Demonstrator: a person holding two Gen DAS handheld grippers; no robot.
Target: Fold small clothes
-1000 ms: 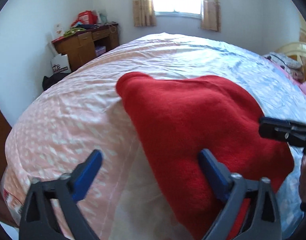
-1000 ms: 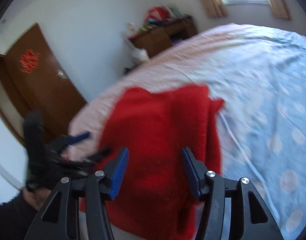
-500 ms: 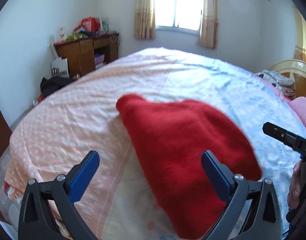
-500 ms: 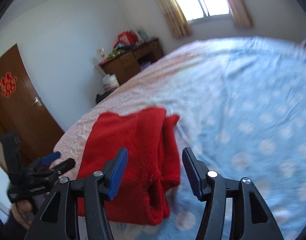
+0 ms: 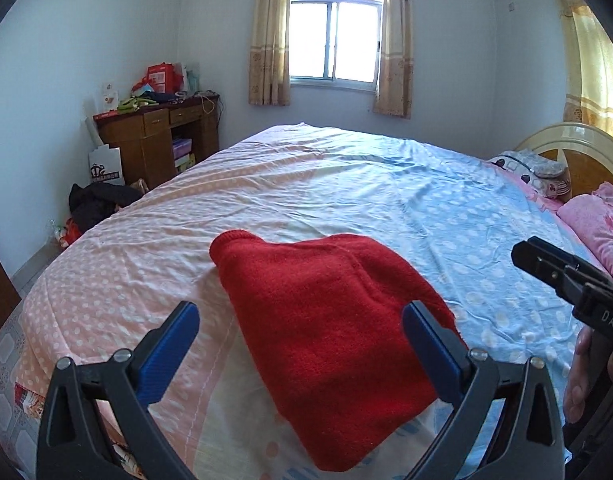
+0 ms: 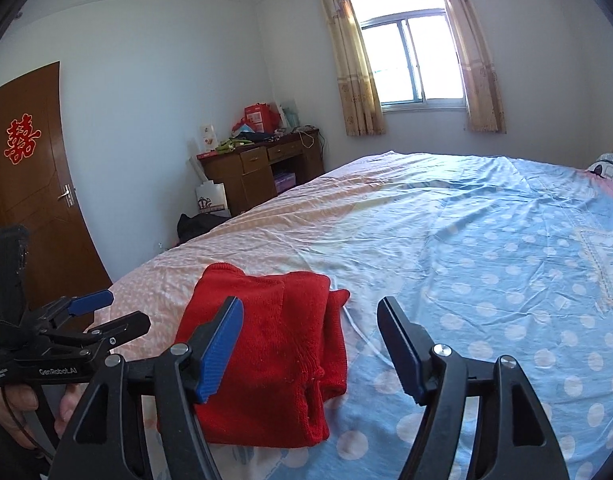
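Sweater (image 5: 330, 344), red and knitted, folded into a thick rectangle, lying flat on the bedspread (image 5: 346, 184) in the lower centre of the left wrist view and in the lower left-centre of the right wrist view (image 6: 266, 356). Resting across the line where the pink dotted half of the cover meets the blue dotted half, near the closest edge of the bed. One rounded corner pointing toward the upper left, layered edges showing along the right side in the right wrist view.

Left gripper (image 5: 302, 344) at the bottom of its own frame, blue pads spread wide, nothing between them, held above the sweater and apart from it. Seen again at the lower left of the right wrist view (image 6: 106, 316), gripped by a hand (image 6: 30, 404), jaws parted.

Right gripper (image 6: 310, 344) at the bottom of its frame, jaws opening and already well apart, empty, clear of the cloth. Black body of it entering the right edge of the left wrist view (image 5: 566, 280), with fingers (image 5: 582, 376) just below.

Wooden desk (image 5: 162, 140) piled with clutter at upper left, curtained window (image 5: 334, 40) at upper centre, pink pillows (image 5: 594, 224) at the right edge, brown door (image 6: 30, 184) at the left of the right wrist view.
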